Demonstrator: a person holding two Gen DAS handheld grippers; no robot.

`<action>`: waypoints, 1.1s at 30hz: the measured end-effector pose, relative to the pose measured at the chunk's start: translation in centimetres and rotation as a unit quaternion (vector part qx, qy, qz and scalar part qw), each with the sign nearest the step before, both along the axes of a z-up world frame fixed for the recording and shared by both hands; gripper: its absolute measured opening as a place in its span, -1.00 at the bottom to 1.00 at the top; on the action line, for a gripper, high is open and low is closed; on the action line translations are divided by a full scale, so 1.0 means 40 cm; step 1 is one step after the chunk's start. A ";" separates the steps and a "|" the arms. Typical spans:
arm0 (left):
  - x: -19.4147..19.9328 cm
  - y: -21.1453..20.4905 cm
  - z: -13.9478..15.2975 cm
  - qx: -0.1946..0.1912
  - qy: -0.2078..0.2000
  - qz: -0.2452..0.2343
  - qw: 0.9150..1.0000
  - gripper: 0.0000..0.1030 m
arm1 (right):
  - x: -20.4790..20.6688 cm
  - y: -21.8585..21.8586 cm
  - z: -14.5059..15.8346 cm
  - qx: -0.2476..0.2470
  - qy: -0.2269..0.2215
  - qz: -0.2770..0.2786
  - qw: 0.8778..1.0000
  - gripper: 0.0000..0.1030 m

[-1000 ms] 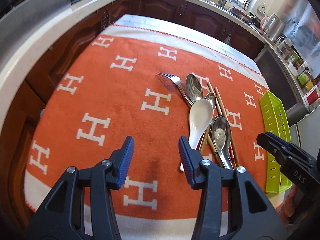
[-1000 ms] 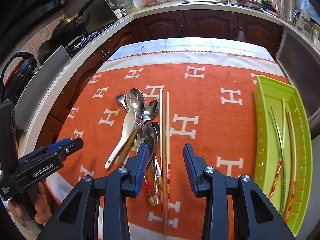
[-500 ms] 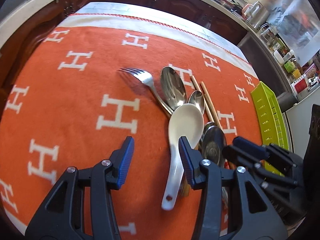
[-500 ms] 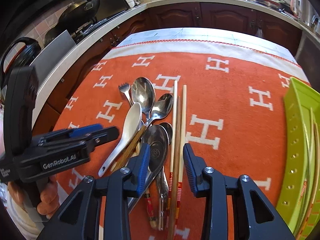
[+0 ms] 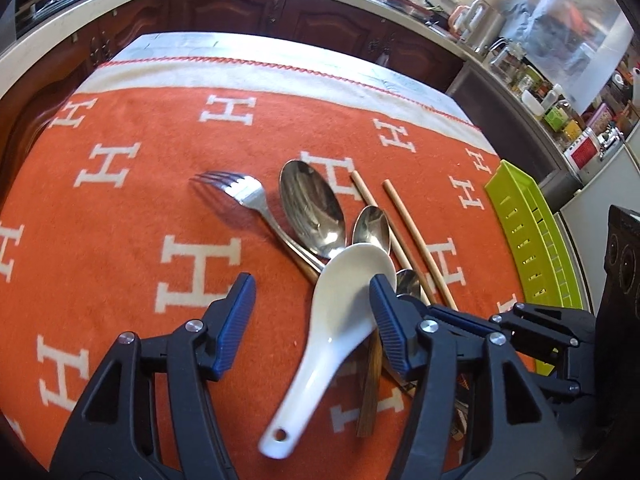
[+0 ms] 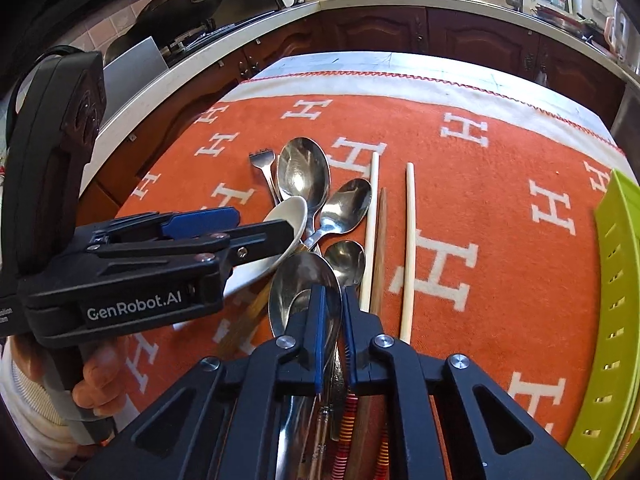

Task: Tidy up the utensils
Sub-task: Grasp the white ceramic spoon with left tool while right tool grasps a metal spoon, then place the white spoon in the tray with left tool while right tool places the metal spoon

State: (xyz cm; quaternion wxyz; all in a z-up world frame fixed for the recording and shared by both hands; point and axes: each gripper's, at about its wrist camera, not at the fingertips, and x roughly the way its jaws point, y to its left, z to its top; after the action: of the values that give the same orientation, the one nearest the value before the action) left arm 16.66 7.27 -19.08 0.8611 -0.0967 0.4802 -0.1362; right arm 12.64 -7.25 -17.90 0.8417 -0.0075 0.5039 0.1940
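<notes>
Nearest: right tool (image 6: 332, 340) closing, its jaws pinched on the handle of a metal spoon (image 6: 304, 296) in the pile.
Left tool (image 5: 312, 316) opening, astride the white soup spoon (image 5: 340, 308), pads not pressing.
Beyond: fork (image 5: 244, 196), chopsticks (image 6: 408, 248) on the orange cloth (image 5: 120, 240) covering the table.
Green tray (image 6: 616, 300) far right.
Step, as I read it: picking up. Next: lift the spoon clear, carry it to the tray.

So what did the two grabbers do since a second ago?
Both came down closer to the pile. The right hand-held gripper is closing around the handle of a metal spoon. The left hand-held gripper is opening, now straddling the white spoon without gripping it. The fork, chopsticks and green tray stayed where they were.
</notes>
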 end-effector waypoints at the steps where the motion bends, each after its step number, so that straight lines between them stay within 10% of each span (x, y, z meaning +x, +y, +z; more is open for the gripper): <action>1: -0.001 0.001 -0.001 -0.001 -0.002 -0.002 1.000 0.09 | -0.002 0.000 -0.001 0.001 -0.001 -0.001 1.000 -0.84; 6: 0.004 -0.002 -0.003 -0.003 -0.002 -0.017 1.000 0.03 | -0.004 -0.007 -0.001 0.010 0.000 -0.011 1.000 -0.87; 21: -0.019 0.001 -0.004 -0.035 0.033 -0.028 0.998 -0.94 | -0.030 -0.051 0.016 0.035 0.006 -0.034 0.999 -0.94; 33: -0.108 0.001 0.046 0.005 0.027 0.023 0.999 -0.98 | -0.078 -0.071 0.073 0.059 -0.014 -0.045 0.997 -0.97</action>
State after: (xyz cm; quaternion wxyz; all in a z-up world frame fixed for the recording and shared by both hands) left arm 12.35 7.29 -17.24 0.8514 -0.1073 0.5012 -0.1113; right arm 9.51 -10.09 -14.97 0.8555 0.0621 0.4795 0.1854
